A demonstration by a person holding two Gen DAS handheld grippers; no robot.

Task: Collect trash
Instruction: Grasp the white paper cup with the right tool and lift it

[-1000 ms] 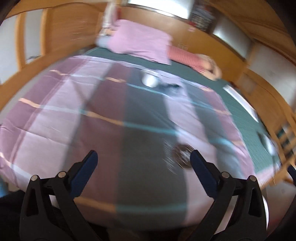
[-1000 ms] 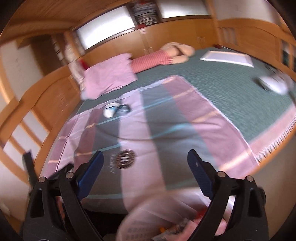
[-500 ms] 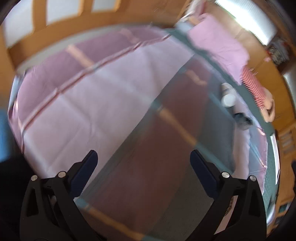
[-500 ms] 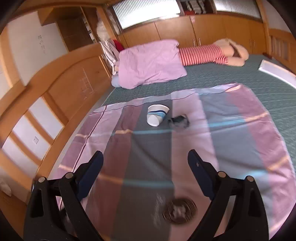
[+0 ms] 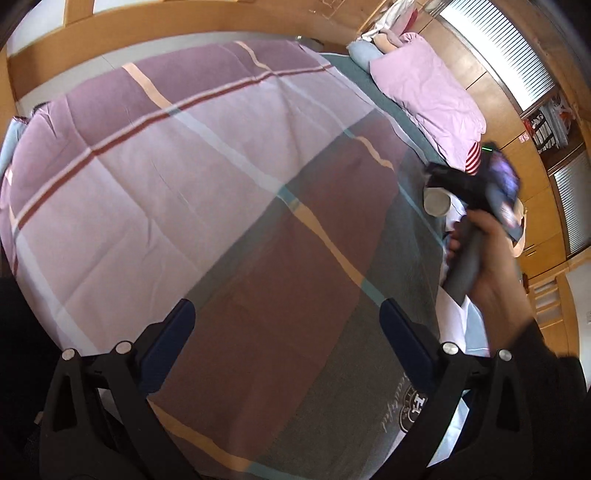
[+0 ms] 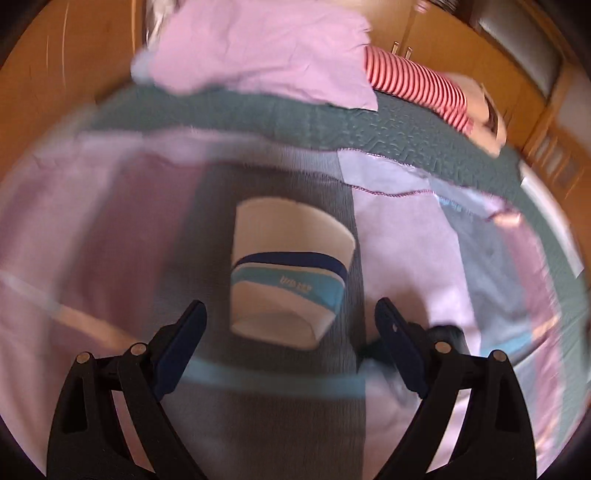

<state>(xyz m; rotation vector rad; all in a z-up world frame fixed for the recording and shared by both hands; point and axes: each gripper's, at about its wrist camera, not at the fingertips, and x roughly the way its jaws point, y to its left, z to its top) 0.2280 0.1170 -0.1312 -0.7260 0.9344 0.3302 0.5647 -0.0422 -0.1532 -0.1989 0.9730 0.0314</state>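
Note:
A white paper cup with blue bands (image 6: 290, 273) lies on its side on the striped blanket (image 6: 110, 236), its base toward me. My right gripper (image 6: 290, 325) is open, its fingers on either side just short of the cup's base. A small dark crumpled piece (image 6: 447, 332) lies just right of the right finger. My left gripper (image 5: 286, 328) is open and empty above the blanket (image 5: 184, 166). In the left wrist view the cup (image 5: 437, 201) shows far right, below the right hand-held tool (image 5: 476, 188).
A pink pillow (image 6: 266, 51) and a plush doll in a red-striped shirt (image 6: 417, 88) lie at the bed's head on a green cover (image 6: 295, 118). Wooden panelling (image 5: 184, 26) borders the bed. A round logo (image 5: 413, 410) marks the blanket.
My right gripper has moved forward up to the cup, which now fills the space ahead of its fingers. My left gripper has swung and now sees the right hand and tool.

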